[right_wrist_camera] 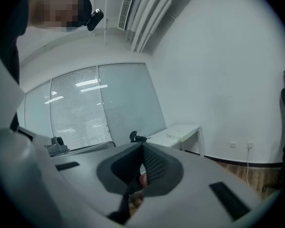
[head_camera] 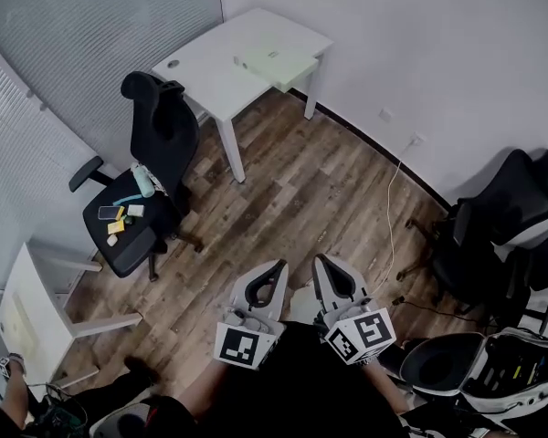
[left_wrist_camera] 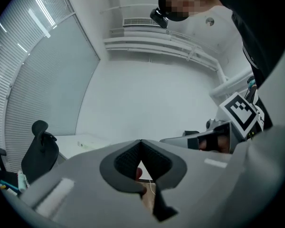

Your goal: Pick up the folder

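Left claw point(left_wrist_camera: 140, 144): jaws together, nothing between.
Right claw point(right_wrist_camera: 142, 148): jaws together, nothing between.
Pale green folder point(head_camera: 276, 62): flat on white tabletop point(head_camera: 210, 71) in room corner, well apart from both claws.

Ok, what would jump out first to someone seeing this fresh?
The left gripper and right gripper, both shut and empty, sit low in the head view. In the corner, the white table bears the green folder; a black chair with small items on its seat stands left of it.
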A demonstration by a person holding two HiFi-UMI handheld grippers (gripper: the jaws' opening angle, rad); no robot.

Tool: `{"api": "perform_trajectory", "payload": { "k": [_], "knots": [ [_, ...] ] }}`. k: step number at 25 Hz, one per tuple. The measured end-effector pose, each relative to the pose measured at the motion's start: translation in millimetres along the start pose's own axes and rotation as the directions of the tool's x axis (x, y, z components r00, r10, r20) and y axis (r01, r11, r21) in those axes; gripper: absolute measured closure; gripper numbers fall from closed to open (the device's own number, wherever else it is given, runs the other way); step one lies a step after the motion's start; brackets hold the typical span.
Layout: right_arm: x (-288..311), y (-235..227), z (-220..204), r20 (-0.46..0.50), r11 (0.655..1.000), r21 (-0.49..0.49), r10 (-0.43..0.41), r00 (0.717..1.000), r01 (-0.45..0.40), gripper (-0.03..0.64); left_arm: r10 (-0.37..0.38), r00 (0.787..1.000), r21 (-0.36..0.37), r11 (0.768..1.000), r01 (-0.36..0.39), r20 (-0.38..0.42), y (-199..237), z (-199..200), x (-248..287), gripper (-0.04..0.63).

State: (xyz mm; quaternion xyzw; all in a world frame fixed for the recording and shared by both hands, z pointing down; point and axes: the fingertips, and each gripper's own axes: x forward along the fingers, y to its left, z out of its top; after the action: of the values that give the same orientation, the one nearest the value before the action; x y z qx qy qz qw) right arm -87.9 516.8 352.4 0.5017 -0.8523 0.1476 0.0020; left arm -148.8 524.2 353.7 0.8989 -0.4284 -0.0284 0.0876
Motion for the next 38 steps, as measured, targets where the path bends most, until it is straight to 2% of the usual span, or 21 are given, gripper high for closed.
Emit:
{"api": "perform_trajectory", "payload": {
  "k": [6, 9, 12, 17, 21, 29, 35, 38],
  "knots": [
    [15.7, -39.2, 19.4, 0.023, 0.999, 0.015, 0.040, 0.999, -0.040, 0.618, 0.030, 0.999, -0.006, 1.000, -0.030, -0.035, 3.0, -3.2, 45.0, 0.591],
    [19.7, -65.5, 24.7, 0.006, 0.999, 0.002, 0.051, 0.999, -0.051, 0.618, 0.083, 0.995, -0.007, 0.996, -0.084, -0.050, 8.9, -6.0, 70.6, 0.591],
    [22.1, -91.6, 33.9, -0.005, 0.998, -0.007, 0.069, 0.998, -0.069, 0.618, 0.114, 0.993, -0.014, 0.993, -0.114, -0.032, 7.8, -5.8, 95.2, 0.591],
    [22.7, -126.2, 40.5, -0.012, 0.996, -0.003, 0.090, 0.996, -0.090, 0.618, 0.117, 0.991, 0.033, 0.993, -0.116, -0.061, -13.9, -12.2, 125.1, 0.591],
    [18.0, -144.9, 43.9, -0.008, 0.996, 0.002, 0.094, 0.996, -0.094, 0.618, 0.117, 0.991, 0.029, 0.993, -0.115, -0.071, -34.8, -16.6, 143.4, 0.591],
    [-6.9, -188.8, 52.8, 0.016, 1.000, 0.001, 0.019, 1.000, -0.019, 0.618, 0.131, 0.991, 0.052, 0.990, -0.129, -0.032, -53.9, -11.2, 180.8, 0.591],
    [-19.1, -213.2, 57.1, 0.023, 0.999, 0.003, -0.032, 0.999, 0.032, 0.618, 0.108, 0.994, 0.061, 0.992, -0.106, -0.030, -65.6, -18.6, 202.7, 0.591],
    [-24.1, -229.4, 55.9, 0.026, 0.998, 0.011, -0.062, 0.998, 0.061, 0.618, 0.085, 0.995, 0.043, 0.996, -0.083, -0.045, -74.6, -19.0, 217.7, 0.591]
  ]
}}
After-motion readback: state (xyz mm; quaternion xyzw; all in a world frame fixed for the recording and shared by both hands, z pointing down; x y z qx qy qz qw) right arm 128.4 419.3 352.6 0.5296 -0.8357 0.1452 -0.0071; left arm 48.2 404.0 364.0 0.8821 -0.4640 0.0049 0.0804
